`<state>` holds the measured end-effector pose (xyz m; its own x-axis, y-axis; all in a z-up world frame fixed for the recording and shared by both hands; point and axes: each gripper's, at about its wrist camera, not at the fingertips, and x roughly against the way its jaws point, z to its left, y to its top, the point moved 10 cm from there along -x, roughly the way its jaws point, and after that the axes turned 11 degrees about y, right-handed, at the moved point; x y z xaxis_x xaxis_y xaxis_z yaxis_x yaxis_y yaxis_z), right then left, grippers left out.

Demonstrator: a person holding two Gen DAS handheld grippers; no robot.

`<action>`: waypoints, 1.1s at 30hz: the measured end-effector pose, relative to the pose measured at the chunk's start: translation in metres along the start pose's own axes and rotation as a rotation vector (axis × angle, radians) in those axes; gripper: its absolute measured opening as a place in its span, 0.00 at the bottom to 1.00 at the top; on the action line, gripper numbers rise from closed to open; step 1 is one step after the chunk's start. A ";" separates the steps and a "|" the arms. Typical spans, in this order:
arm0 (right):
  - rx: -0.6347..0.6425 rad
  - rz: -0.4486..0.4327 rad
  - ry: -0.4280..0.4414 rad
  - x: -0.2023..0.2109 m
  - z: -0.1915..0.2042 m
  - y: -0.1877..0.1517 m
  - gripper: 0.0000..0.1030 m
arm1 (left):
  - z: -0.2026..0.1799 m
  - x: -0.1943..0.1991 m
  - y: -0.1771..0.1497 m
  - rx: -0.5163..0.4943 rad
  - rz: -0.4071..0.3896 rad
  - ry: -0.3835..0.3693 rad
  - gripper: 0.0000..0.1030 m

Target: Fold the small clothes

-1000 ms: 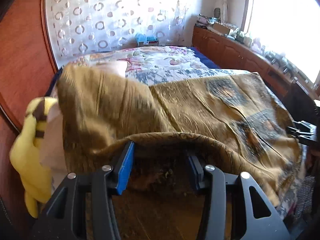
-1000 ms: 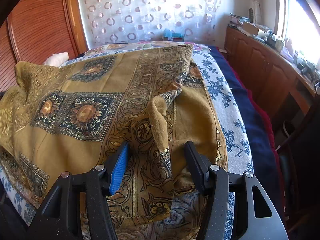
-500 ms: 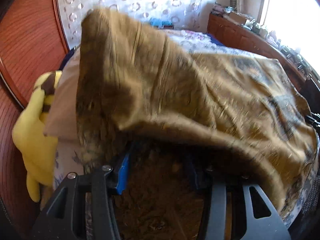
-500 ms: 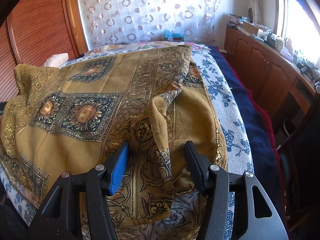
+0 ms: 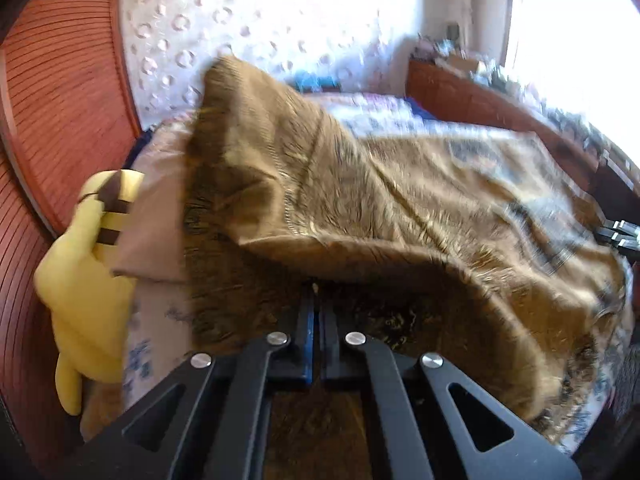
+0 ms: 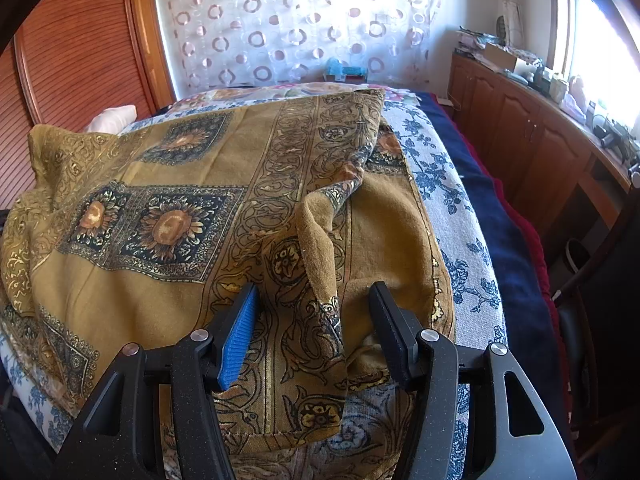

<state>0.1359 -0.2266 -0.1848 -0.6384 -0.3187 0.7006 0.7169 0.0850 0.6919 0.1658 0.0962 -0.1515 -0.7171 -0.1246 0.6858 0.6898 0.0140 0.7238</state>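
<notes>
Two tools — left tool (image 5: 316, 300) pinching the ochre cloth (image 5: 400, 208), right tool (image 6: 312, 320) spread astride its fold; no legible writing.

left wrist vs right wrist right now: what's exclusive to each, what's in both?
Left wrist only: the yellow plush toy at the bed's edge, and the left tool, jaws together, pinching the mustard patterned cloth, which is lifted and motion-blurred.

Right wrist only: the right tool, jaws apart, straddling a raised fold of the cloth; its sharp sunflower print; a white pillow; the navy blanket.

Both: the cloth, the blue-floral bedspread, the circle-pattern curtain, the wooden cabinets under the window.
</notes>
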 end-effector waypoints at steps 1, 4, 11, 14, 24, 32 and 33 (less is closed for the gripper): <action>-0.001 -0.001 0.001 0.000 0.000 0.000 0.56 | 0.006 0.008 0.002 0.023 -0.021 -0.007 0.00; 0.000 0.000 -0.001 0.000 0.000 0.000 0.56 | 0.019 0.040 0.003 0.065 -0.083 -0.002 0.00; -0.004 0.002 0.007 0.000 0.000 0.000 0.55 | 0.035 0.081 -0.009 0.094 -0.144 0.019 0.00; 0.008 0.002 0.010 0.002 0.002 0.000 0.35 | 0.037 0.074 -0.021 0.083 -0.124 0.057 0.00; 0.034 -0.102 0.050 0.049 0.012 0.009 0.02 | 0.046 0.076 -0.050 0.153 -0.083 0.061 0.00; 0.040 -0.072 -0.032 0.061 0.001 -0.004 0.02 | 0.055 0.072 -0.068 0.166 -0.043 0.086 0.00; 0.044 -0.063 -0.040 0.058 0.001 -0.006 0.07 | 0.055 0.073 -0.070 0.166 -0.040 0.085 0.00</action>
<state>0.0946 -0.2452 -0.1478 -0.6930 -0.2872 0.6612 0.6625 0.1079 0.7412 0.0599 0.1405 -0.1476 -0.7280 -0.2118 0.6520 0.6297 0.1695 0.7581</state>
